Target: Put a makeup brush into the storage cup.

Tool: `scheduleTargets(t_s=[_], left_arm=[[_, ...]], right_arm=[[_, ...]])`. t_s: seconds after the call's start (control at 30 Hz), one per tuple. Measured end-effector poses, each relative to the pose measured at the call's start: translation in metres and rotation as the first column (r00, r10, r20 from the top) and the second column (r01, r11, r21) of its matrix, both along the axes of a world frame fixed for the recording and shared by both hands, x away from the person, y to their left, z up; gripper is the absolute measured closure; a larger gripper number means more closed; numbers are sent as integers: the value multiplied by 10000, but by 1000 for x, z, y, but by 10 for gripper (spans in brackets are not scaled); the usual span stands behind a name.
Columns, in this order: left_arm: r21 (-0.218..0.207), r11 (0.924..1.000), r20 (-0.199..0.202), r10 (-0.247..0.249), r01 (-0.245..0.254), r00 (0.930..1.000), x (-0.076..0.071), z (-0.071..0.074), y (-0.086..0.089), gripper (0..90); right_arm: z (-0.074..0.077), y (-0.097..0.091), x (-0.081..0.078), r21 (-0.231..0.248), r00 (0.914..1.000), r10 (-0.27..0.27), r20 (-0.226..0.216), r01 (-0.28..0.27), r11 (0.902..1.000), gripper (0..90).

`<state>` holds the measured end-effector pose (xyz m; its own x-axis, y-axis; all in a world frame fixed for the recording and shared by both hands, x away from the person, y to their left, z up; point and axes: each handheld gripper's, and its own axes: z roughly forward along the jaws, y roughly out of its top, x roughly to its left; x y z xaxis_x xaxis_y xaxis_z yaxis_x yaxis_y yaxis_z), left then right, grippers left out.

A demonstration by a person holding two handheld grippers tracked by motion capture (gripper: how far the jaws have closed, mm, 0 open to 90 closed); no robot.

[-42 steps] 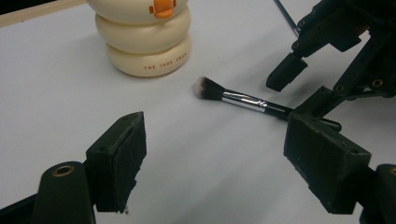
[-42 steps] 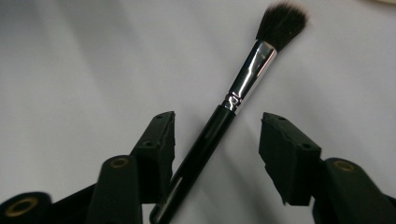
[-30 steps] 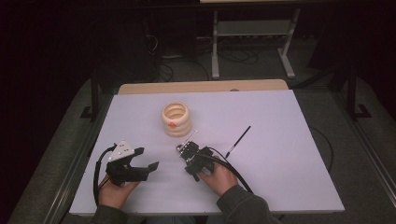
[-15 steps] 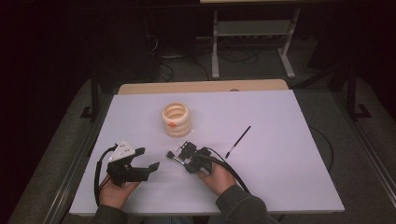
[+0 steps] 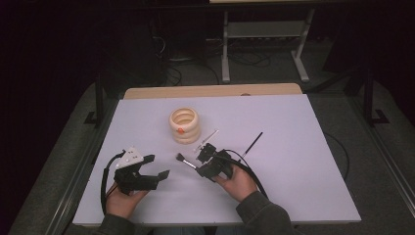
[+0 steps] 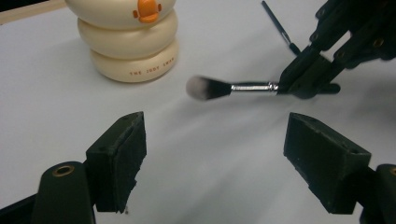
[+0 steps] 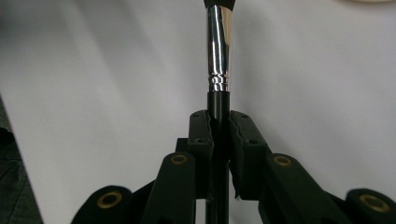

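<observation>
Makeup brush (image 6: 219, 87) clamped in R gripper (image 7: 219, 126), off table.

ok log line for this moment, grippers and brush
right gripper: shut on makeup brush, lifted off table | left gripper: open, empty | ringed holder: upright, untouched | thin black brush: lying on table

On the counter (image 5: 303, 161) the ringed cream holder (image 5: 185, 126) stands upright at mid-left, the one tall obstacle. Just in front of it, the makeup brush (image 5: 185, 161) sticks out level from the right tongs (image 5: 204, 163), partly barring the lane between the holder and the left tongs (image 5: 157, 166). A thin black stick (image 5: 252, 144) lies flat right of the right tongs, and a pale thin piece (image 5: 206, 139) lies just right of the holder. The counter's right half and far left corner give open passage.
</observation>
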<state>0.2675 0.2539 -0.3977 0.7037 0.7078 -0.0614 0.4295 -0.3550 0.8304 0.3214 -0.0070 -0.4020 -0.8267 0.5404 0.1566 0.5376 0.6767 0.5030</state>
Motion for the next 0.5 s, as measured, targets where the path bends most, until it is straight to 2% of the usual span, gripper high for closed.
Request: scheduleTargets(t_s=[0.07, 0.13, 0.17, 0.3, 0.37, 0.4, 0.5], left_arm=[[-111, 9998, -33, -136, 135, 9999, 0, 1, -2, 209], [-105, 9996, -80, -264, 263, 9996, 0, 1, -3, 211], [-115, 9989, -129, -446, 445, 9989, 1, 1, -4, 248], [-233, 9971, -202, -735, 730, 9971, 2, 4, -8, 250], [-366, 9950, -236, -937, 928, 9953, 2, 6, -12, 250], [-379, 9927, -186, -1152, 1145, 9932, 3, 11, -15, 250], [-357, 9897, -113, -1393, 1388, 9902, 4, 17, -19, 255]], right_arm=[[8, -12, 0, 266, 9999, -63, 139, 59, 9996, 789], [10, -16, -1, 353, 9997, -84, 209, 77, 9993, 789], [14, -23, -2, 627, 9997, -220, 111, 213, 9978, 789], [17, -33, -3, 778, 9995, -234, 234, 216, 9967, 789], [19, -40, -3, 879, 9993, -259, 275, 234, 9959, 789], [21, -46, -4, 999, 9991, -248, 337, 214, 9948, 789], [27, -56, -7, 1296, 9988, -182, 457, 122, 9915, 789]])
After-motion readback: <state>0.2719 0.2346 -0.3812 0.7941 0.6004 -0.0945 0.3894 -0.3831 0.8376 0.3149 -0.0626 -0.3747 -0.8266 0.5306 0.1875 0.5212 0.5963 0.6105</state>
